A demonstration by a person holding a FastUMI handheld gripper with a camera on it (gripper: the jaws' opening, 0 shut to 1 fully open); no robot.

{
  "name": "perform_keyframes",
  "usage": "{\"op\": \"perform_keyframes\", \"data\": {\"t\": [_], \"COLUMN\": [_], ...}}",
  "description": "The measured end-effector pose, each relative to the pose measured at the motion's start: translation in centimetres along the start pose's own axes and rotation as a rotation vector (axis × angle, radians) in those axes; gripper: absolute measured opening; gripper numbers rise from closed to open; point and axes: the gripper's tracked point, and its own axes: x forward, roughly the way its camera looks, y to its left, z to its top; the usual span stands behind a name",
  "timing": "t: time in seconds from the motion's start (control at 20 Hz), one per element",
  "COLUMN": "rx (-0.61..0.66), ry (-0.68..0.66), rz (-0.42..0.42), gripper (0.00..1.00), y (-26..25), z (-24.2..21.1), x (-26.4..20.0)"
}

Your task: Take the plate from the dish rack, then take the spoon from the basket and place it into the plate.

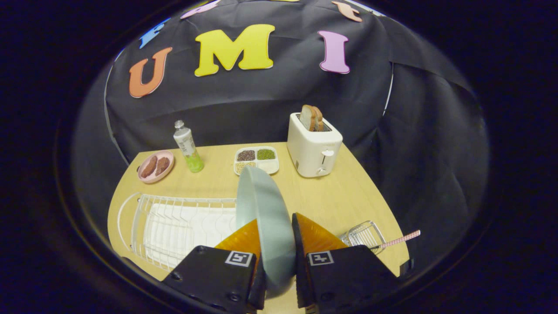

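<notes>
Pale wood formed the table (331, 200), which stood against black cloth. Near the camera, the gripper (275, 244) had its two fingers closed onto a grey-blue plate (263, 209), one finger pressing each face. The plate stood on edge between them, rising up and away from the fingers, with its lower rim dipping down between the finger bases.

Just beside the plate, on the left finger's side, lay a white wire dish rack (174, 226) on a white tray. On the other side, close to the right finger, sat a small wire basket (364, 235). A spoon (399, 240) with a pink checked handle rested in that basket, its handle sticking out past the basket, away from the gripper.

Farther back on the table, beyond the plate, sat a white divided dish (257, 160) holding grains and seeds in four sections. Near it stood a white toaster (314, 148) with two bread slices (312, 117) poking up from its slots. Towards the far left corner stood a bottle (188, 148) with green liquid at its bottom, and beside that a pink dish (156, 166) holding two brown pieces of food.
</notes>
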Motion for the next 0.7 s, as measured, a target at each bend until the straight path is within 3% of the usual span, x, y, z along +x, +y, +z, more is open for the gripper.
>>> {"op": "perform_keyframes", "data": {"t": [0.15, 0.25, 0.7], "rx": [-0.020, -0.017, 0.073], "ry": [-0.040, -0.013, 0.120], "rz": [0.044, 0.129, 0.392], "gripper": [0.33, 0.33, 0.33], "y": [1.0, 2.4, 1.8], "z": [-0.3, -2.5, -17.4], "x": [-2.7, -4.6, -8.0]}}
